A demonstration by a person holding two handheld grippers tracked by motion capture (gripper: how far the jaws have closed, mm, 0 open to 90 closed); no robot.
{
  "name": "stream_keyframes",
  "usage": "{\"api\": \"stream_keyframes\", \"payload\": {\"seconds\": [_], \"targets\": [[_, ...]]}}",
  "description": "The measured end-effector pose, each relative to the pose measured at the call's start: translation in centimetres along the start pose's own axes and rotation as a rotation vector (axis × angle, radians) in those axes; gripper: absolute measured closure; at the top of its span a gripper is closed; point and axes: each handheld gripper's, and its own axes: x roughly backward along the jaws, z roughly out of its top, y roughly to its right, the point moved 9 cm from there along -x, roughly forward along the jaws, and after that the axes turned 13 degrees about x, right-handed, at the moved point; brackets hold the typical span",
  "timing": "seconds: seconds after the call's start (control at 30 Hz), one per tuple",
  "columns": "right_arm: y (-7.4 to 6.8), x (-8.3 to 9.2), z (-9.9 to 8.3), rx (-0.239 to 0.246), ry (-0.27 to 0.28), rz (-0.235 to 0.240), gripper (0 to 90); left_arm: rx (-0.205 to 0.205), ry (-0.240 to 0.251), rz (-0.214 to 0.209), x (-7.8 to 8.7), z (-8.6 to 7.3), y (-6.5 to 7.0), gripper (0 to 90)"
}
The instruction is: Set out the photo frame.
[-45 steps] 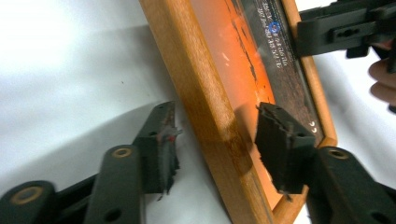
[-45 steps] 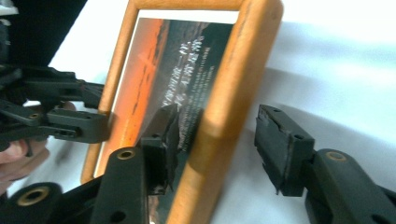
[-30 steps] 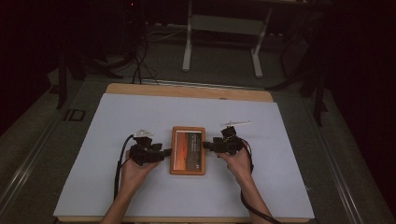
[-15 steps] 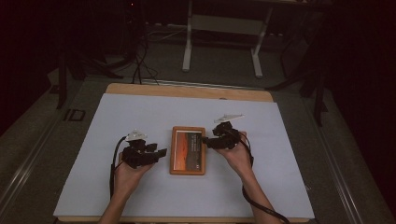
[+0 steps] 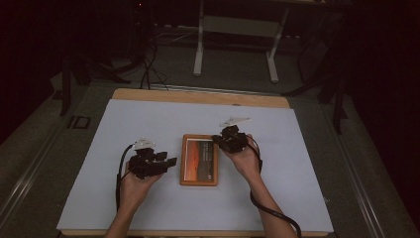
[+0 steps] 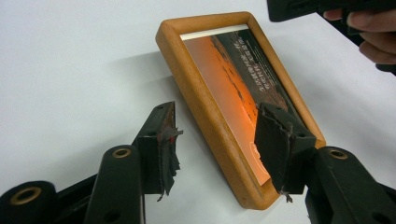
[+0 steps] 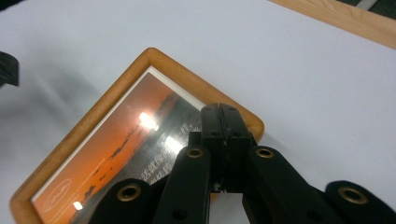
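Rectangular wooden picture frame with an orange sunset photo (image 5: pixel 199 159) lies flat mid-table on the white sheet over the wooden table (image 5: pixel 148 124). Left gripper (image 5: pixel 166 162) sits just left of the frame, jaws spread, apart from it. Right gripper (image 5: pixel 219 140) is over the frame's far right corner, jaws pressed together; can't tell if they pinch the rim

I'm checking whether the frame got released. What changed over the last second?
The left tool has let go of the picture frame and drawn back toward the person; its jaws now stand open, apart from the frame's left edge. The right tool has shifted up to the frame's far right corner, jaws closed. The frame stayed flat in the same spot on the white table cover.
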Motion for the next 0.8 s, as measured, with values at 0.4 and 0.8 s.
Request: {"api": "stream_keyframes", "payload": {"seconds": [0.4, 0.8], "targets": [[0.2, -1.9, -0.5, 0.001, -0.033, -0.027, 90.0, 0.003, 0.01, -0.018, 0.3, 0.1, 0.2, 47.9], [0.2, -2.4, -0.9, -0.009, -0.04, -0.033, 90.0, 0.008, 0.01, -0.031, 0.4, 0.1, 0.3, 46.0]]}}
